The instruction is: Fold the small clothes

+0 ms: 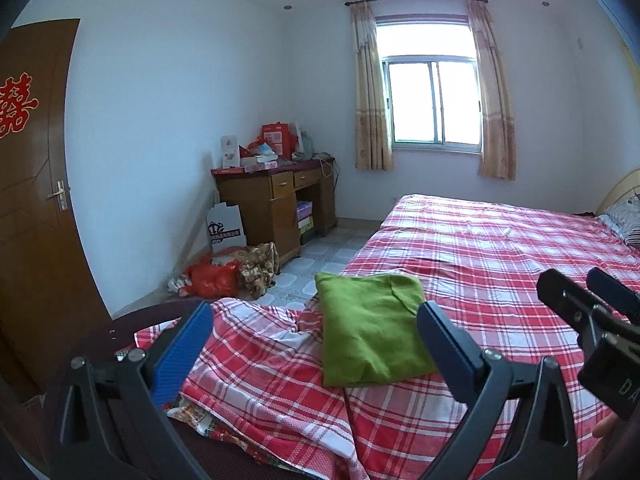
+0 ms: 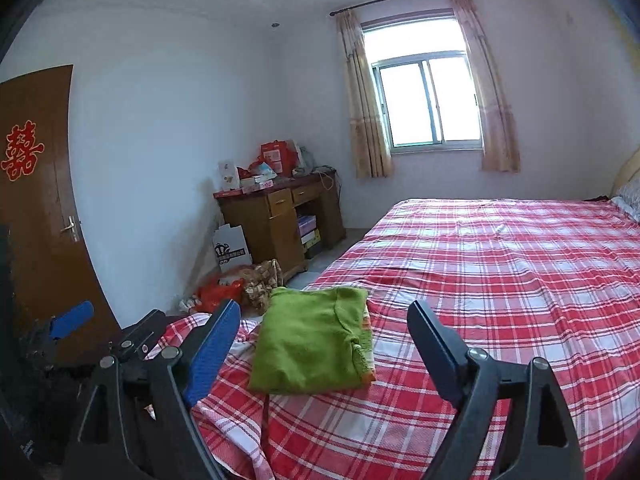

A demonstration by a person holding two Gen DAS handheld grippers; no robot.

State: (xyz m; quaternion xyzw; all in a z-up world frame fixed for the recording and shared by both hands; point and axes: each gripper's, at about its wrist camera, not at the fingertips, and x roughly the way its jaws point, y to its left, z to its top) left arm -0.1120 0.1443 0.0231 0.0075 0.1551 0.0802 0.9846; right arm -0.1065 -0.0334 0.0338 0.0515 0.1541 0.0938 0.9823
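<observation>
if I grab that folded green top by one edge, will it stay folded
Probably not. The green top looks like soft knit lying in loose layers on the bed sheet, so it would likely droop and unfold. It seems light, and pushing may bunch it.

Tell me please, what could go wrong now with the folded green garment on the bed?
The green garment lies folded near the bed's corner, on a rumpled part of the plaid sheet; a tug on the sheet might slide it off. Both grippers, left and right, are open above it; lowering again could undo the fold.
</observation>
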